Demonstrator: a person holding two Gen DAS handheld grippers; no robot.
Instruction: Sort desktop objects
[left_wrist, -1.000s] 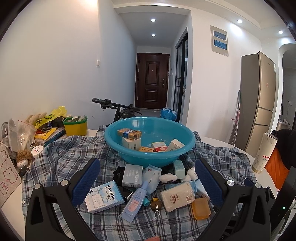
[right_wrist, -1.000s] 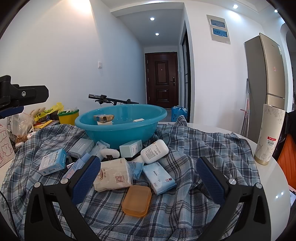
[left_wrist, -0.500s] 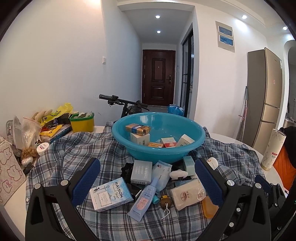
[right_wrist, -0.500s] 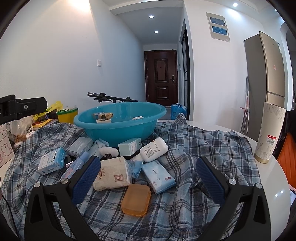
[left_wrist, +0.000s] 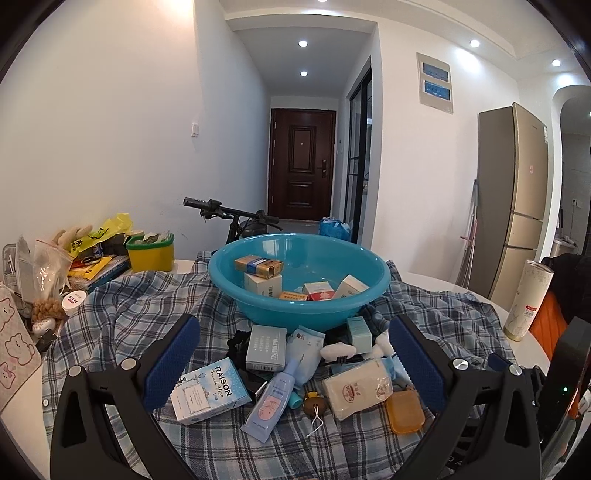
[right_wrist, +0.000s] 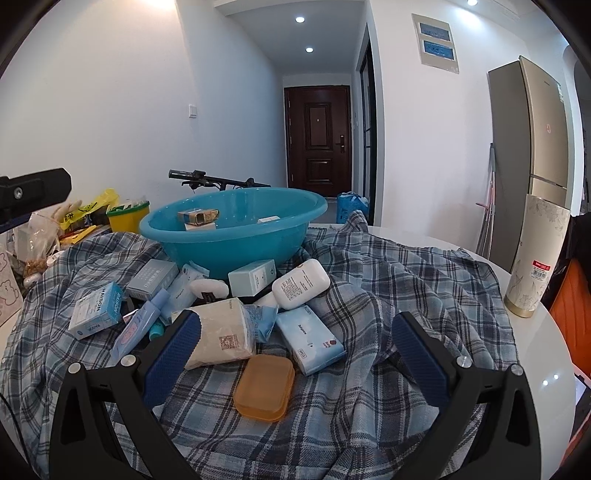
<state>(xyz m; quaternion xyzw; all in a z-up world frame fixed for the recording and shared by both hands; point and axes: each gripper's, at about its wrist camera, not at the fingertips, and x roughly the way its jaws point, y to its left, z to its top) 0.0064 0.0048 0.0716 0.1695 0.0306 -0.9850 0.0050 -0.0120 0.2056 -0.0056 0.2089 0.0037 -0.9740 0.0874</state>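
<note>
A turquoise basin (left_wrist: 229, 275) (right_wrist: 240, 247) holding several small boxes stands on a plaid cloth (left_wrist: 122, 314) (right_wrist: 406, 288). In front of it lies a pile: a RAISON box (left_wrist: 208, 391) (right_wrist: 96, 310), a blue tube (left_wrist: 275, 397), a grey box (left_wrist: 266, 347), a tissue pack (left_wrist: 356, 387) (right_wrist: 221, 336), an orange soap case (left_wrist: 404, 411) (right_wrist: 264, 387), a white pouch (right_wrist: 301, 283) and a blue wipes pack (right_wrist: 308, 341). My left gripper (left_wrist: 293, 363) is open and empty above the pile. My right gripper (right_wrist: 295, 354) is open and empty over the soap case.
A yellow tub (left_wrist: 149, 251), bags and a plush toy (left_wrist: 48, 310) crowd the table's left side. A tall patterned tumbler (right_wrist: 533, 258) stands at the right edge. A bicycle handlebar (left_wrist: 221, 212) and a fridge (left_wrist: 517, 199) are behind the table.
My left gripper has drawn back and risen a little, so the pile sits lower and farther. My right gripper has edged forward toward the pile. Both stayed open.
</note>
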